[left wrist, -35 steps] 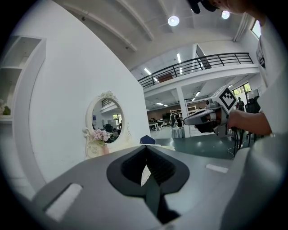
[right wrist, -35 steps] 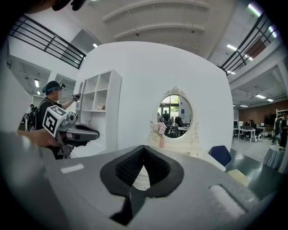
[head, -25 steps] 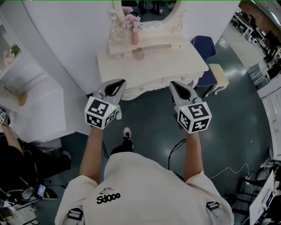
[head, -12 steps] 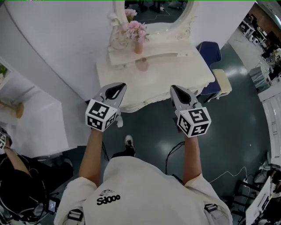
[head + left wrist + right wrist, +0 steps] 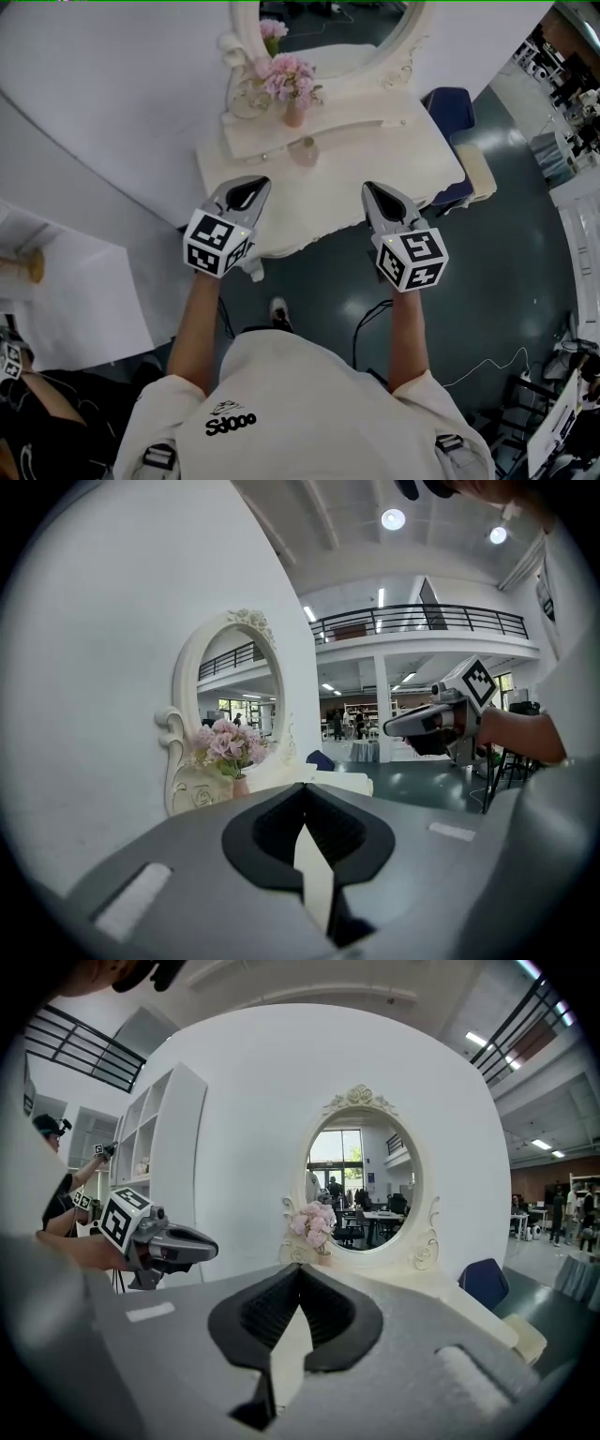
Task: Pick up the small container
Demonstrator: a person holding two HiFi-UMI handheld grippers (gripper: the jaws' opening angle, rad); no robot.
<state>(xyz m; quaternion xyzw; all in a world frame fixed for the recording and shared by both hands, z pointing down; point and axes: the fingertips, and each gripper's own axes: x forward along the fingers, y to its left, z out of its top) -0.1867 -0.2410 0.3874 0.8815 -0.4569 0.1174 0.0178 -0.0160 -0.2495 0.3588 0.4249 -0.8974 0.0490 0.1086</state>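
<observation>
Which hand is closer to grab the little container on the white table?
Left, probably, though only slightly: the left tool sits a little nearer the small container than the right tool. Both are shut, empty.

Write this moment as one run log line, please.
phase: pre-grasp | left gripper: shut, empty | right gripper: shut, empty | small container: on dressing table, untouched, beyond both grippers

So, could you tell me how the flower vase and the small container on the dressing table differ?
The flower vase stands on the raised shelf under the mirror; the small container sits lower, on the main tabletop in front of it. The vase holds pink flowers; the container shows none. Both look pinkish and stand upright.
</observation>
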